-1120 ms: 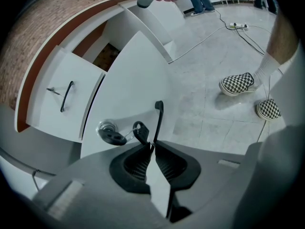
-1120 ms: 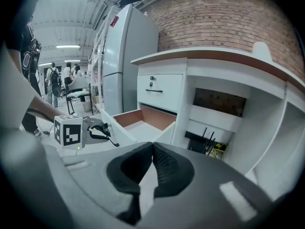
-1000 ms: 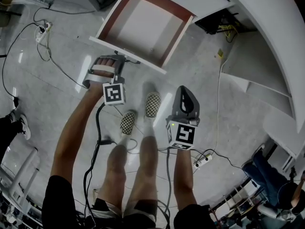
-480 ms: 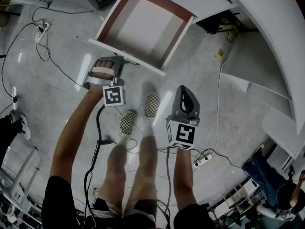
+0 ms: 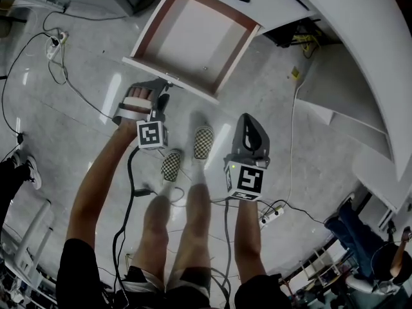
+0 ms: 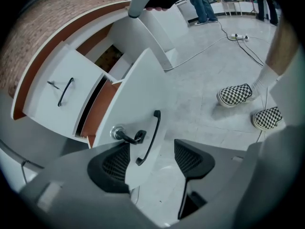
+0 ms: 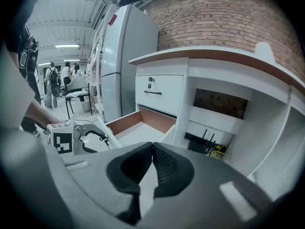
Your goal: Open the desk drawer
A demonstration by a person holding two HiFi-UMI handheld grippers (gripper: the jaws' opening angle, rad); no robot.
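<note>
Left gripper (image 6: 152, 156) released: jaws have just been opening and now stand wide apart, pads pressing on nothing. The black handle (image 6: 148, 137) on the drawer's white front sits between them, and the front's edge covers part of the left pad. Key (image 6: 126, 136) sticks out of the lock just beside the handle. In the head view the left gripper (image 5: 161, 90) points forward and down at the drawer front, tips right at it. Left hand (image 5: 136, 103) is wrapped round the grip under a strap, forearm stretched out long from the lower left, marker cube (image 5: 152, 134) at the wrist end. Right gripper (image 7: 152, 149) clenched: pads meet, nothing between them. In the head view the right gripper (image 5: 248, 124) is held back over the floor (image 5: 77, 127), well apart from the drawer, pointing forward and somewhat down, forearm (image 5: 248, 237) straight behind it, elbow tucked close to the body, its own cube (image 5: 245, 179) facing the camera. Drawer (image 5: 235, 53) is pulled well out of the white desk (image 5: 360, 50), brown inner walls, pale bottom, nothing seen inside. From the right gripper view the open drawer (image 7: 143, 123) sits below a shut upper drawer (image 7: 159, 93) with its own dark handle. Person's checkered shoes (image 5: 203, 141) stand on the floor between the two grippers, just short of the drawer front. Cables trail across the floor at the left; power strip (image 5: 273, 216) lies near the right forearm.
</note>
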